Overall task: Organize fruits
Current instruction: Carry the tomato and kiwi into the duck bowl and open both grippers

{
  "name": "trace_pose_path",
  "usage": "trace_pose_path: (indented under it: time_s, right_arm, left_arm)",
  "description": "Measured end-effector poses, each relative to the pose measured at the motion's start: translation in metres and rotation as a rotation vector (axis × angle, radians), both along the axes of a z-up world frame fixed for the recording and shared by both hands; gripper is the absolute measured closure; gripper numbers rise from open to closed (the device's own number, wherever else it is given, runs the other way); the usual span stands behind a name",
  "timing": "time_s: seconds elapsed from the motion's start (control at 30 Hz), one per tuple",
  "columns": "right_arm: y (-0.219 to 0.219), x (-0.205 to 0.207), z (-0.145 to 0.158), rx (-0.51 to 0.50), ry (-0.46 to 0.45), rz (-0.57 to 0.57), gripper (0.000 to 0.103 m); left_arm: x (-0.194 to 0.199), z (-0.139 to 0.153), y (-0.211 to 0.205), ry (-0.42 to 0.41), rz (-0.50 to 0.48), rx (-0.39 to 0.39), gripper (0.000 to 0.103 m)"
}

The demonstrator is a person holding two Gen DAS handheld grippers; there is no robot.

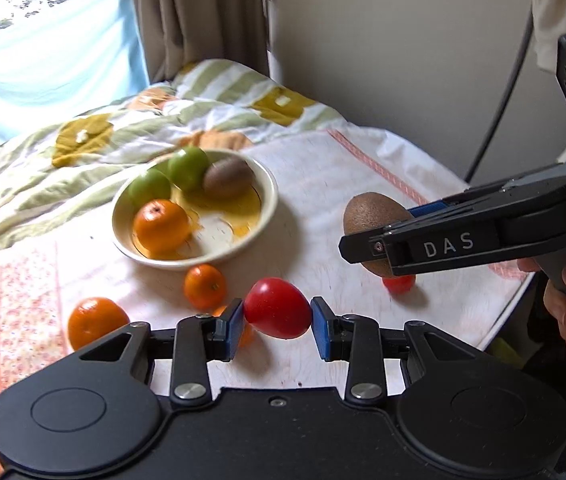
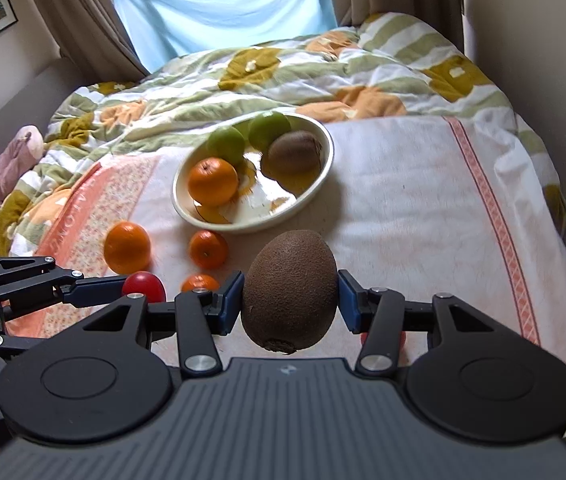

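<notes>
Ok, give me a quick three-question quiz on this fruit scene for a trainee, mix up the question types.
1. True or false: the left tongs are shut on a red tomato.
2. What do the right tongs hold? A) orange B) kiwi C) green apple
3. Fill in: the bowl holds two green apples, one orange and one ____.

Key:
1. True.
2. B, the held kiwi.
3. Kiwi: the bowl kiwi lies beside the green apples and the bowl orange.
</notes>
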State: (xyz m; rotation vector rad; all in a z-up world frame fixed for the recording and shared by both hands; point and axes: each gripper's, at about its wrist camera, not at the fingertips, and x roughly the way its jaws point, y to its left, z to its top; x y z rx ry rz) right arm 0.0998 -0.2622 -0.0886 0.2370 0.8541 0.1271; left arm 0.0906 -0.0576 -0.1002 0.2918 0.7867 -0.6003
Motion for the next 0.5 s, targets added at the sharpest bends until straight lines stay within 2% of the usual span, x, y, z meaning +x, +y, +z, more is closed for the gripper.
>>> trace_pose_path:
  time_s: [0.27, 0.5]
  right_arm:
    - [-0.010, 0.018, 0.034, 0.020, -0.051, 0.093, 0.039]
    - [-0.018, 0.049, 0.052, 0.019, -0.085, 0.107, 0.039]
  left_arm:
    - [0.011, 0.040, -0.006, -0.086, 0.075, -0.018, 0.064]
    - [0.044, 0.050, -0.014, -0.113, 0.083, -0.007, 0.064]
